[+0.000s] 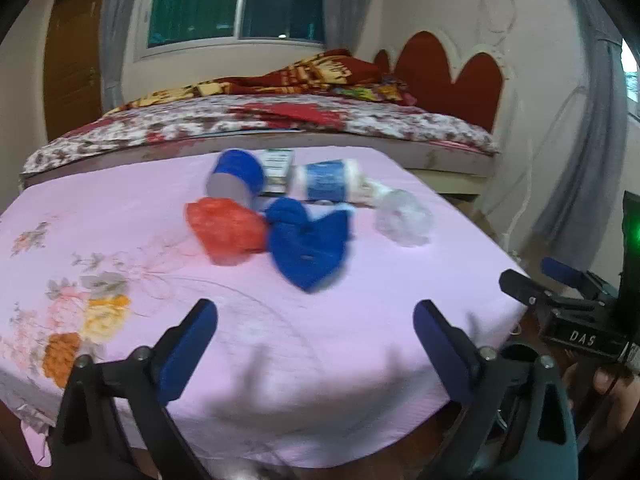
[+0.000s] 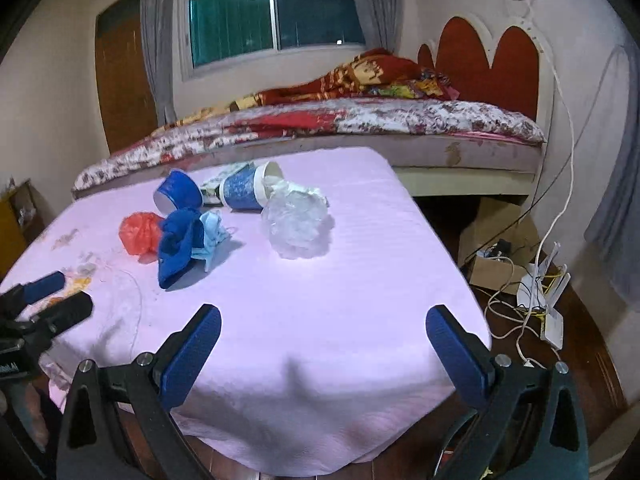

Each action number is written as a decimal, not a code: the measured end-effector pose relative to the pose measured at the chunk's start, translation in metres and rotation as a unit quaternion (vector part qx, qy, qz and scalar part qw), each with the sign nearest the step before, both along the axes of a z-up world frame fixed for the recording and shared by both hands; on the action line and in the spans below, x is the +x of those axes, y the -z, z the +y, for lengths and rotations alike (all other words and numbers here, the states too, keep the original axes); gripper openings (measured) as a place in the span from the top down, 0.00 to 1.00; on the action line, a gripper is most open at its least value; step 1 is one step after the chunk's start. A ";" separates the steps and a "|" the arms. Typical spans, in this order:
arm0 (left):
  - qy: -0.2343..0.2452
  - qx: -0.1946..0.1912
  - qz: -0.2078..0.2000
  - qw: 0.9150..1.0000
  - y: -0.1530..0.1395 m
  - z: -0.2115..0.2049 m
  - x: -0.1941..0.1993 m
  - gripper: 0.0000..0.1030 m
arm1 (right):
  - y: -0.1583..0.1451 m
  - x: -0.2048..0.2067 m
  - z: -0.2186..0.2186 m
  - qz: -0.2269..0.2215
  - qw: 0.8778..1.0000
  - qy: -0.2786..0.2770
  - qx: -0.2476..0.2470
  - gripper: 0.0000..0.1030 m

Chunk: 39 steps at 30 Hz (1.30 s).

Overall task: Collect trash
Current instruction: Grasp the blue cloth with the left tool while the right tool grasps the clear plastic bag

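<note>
A: Nearest to the camera, what do you see?

B: In the left wrist view, the left gripper (image 1: pixel 316 346) has its jaws wide, and only the pink cloth of the counter (image 1: pixel 360 380) is between them. In the right wrist view it is the same: the right gripper (image 2: pixel 322 352) has its jaws wide and they hold nothing.

A: Do the two grippers touch the trash?

B: No. Both hang over the near edge of the counter, and the trash lies well apart from them, toward the far side.

A: What trash is there?

B: A crumpled blue cloth (image 2: pixel 178 248) is the closest piece. A light blue face mask (image 2: pixel 212 236) lies against its right side, and an orange plastic bag (image 2: pixel 138 232) touches its left side. To the right, a little apart, there is a crumpled clear plastic bag (image 2: pixel 298 222). Behind these, two blue paper cups lie on their sides: the left cup (image 2: pixel 178 194) and the right cup (image 2: pixel 246 190), which has white paper at its mouth. Between the cups there is a small box (image 2: pixel 212 190); its print is too blurred to read.

A: And beyond the counter?

B: A bed (image 2: pixel 360 124) with a flowered cover, then a window (image 2: pixel 272 12). On the floor at the right, white cables (image 2: pixel 532 300) lie near a cardboard box (image 2: pixel 496 272).
</note>
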<state>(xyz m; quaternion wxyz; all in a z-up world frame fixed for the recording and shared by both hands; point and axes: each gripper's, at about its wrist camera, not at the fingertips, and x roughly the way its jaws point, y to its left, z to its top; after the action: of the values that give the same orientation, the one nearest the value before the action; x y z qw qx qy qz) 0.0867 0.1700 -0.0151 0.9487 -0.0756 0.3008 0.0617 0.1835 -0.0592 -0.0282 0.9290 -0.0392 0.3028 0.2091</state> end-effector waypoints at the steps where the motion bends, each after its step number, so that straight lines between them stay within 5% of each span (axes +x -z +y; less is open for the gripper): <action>1: -0.002 0.000 0.003 1.000 0.001 0.005 0.004 0.08 | 0.000 0.005 0.007 0.007 1.000 -0.003 0.000 0.00; 9: 0.006 -0.005 0.030 1.000 0.009 0.021 0.043 0.31 | -0.004 0.042 0.044 0.015 1.000 -0.017 -0.013 0.01; 13: 0.007 -0.018 0.038 0.999 0.014 0.027 0.062 0.34 | 0.001 0.069 0.059 0.032 0.999 -0.027 -0.029 0.18; 18: 0.015 -0.028 0.060 0.998 0.024 0.029 0.086 0.46 | 0.008 0.098 0.069 0.050 0.998 -0.032 -0.035 0.21; 27: 0.014 -0.062 0.082 0.995 0.037 0.039 0.113 0.46 | 0.029 0.144 0.087 0.093 0.993 -0.040 -0.054 0.32; 33: 0.015 -0.077 0.084 0.993 0.039 0.042 0.124 0.55 | 0.034 0.153 0.089 0.100 0.993 -0.043 -0.050 0.39; 39: 0.020 -0.085 0.084 0.993 0.038 0.044 0.124 0.85 | 0.035 0.156 0.093 0.106 0.992 -0.053 -0.041 0.70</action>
<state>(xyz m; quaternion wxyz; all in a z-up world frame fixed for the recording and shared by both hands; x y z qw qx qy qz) 0.2108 0.2139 -0.0533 0.9111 -0.1447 0.3852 0.0228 0.3391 0.0342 -0.0628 0.8768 -0.0711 0.4055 0.2484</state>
